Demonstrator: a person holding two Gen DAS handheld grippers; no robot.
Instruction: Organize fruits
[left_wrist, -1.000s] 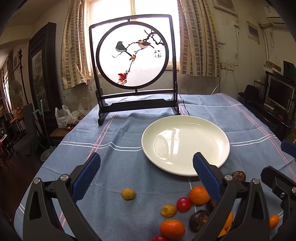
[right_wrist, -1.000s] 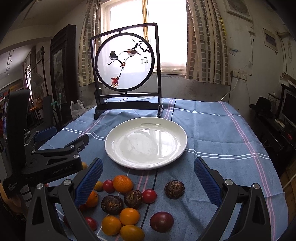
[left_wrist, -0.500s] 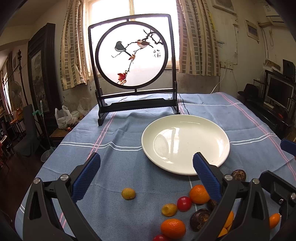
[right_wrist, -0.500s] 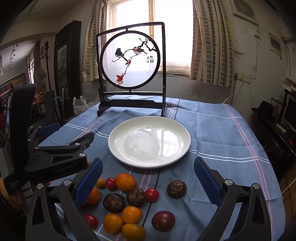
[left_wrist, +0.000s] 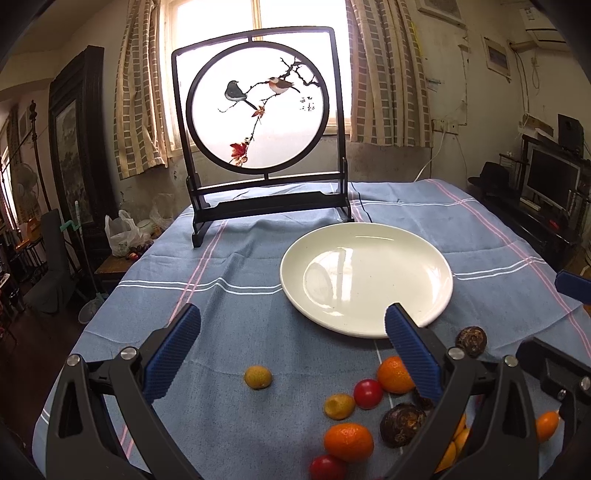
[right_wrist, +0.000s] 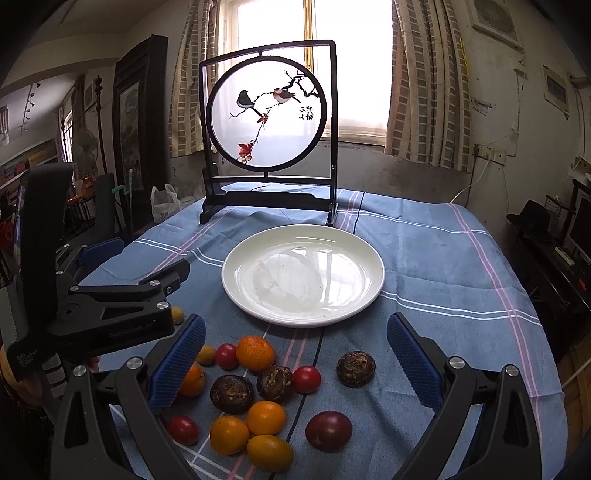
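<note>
A white plate (left_wrist: 436, 266) (right_wrist: 375, 258) lies empty on the blue tablecloth (right_wrist: 436, 258). In front of it lie several small fruits: oranges (right_wrist: 255, 353), red tomatoes (right_wrist: 306, 379), brown wrinkled fruits (right_wrist: 355, 369), a dark plum (right_wrist: 328, 431). A lone yellow fruit (left_wrist: 258, 377) lies to the left. My left gripper (left_wrist: 291, 354) is open and empty above the fruits. It also shows in the right wrist view (right_wrist: 110, 306). My right gripper (right_wrist: 295, 365) is open and empty over the fruit pile.
A black framed round bird screen (left_wrist: 258, 122) (right_wrist: 269, 118) stands at the table's far side behind the plate. A dark cabinet and monitor (left_wrist: 550, 181) stand to the right. Chairs and bags (left_wrist: 122, 236) stand off the left edge.
The right gripper has moved slightly back and up, so the plate and fruits sit lower in its view. The left gripper has barely moved.
</note>
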